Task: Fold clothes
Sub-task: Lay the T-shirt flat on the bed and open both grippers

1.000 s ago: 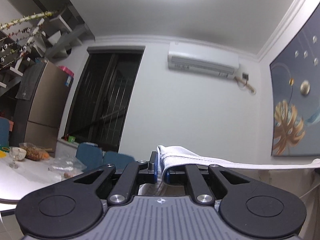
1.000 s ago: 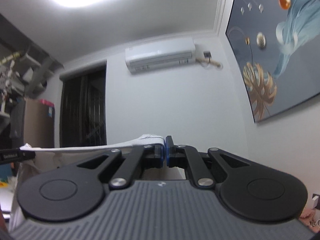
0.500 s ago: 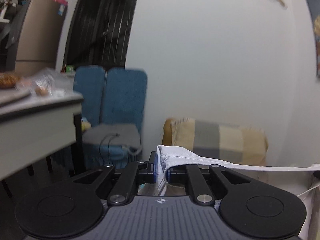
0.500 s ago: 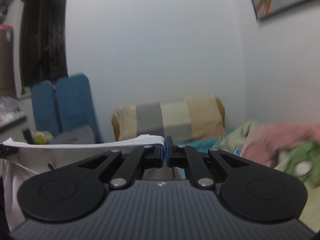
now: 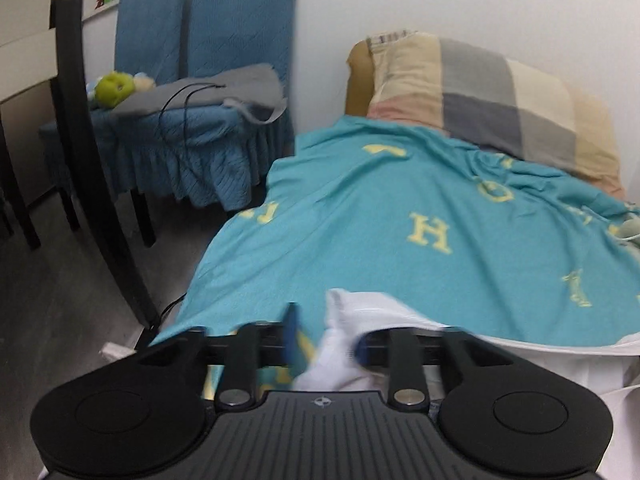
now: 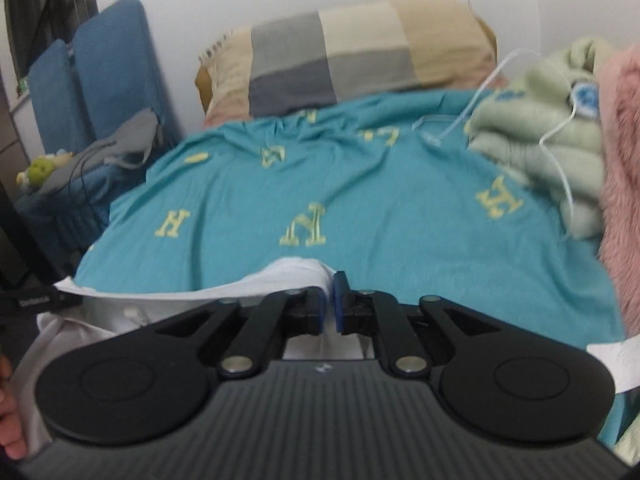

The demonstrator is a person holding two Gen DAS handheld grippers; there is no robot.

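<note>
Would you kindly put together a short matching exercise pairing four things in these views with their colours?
Things:
1. bedspread
2. garment
3. chair covers
4. fluffy blanket

Colours:
a. pink
b. white
c. dark blue
d. turquoise with yellow letters

Pairs: 1-d, 2-b, 3-c, 4-a
</note>
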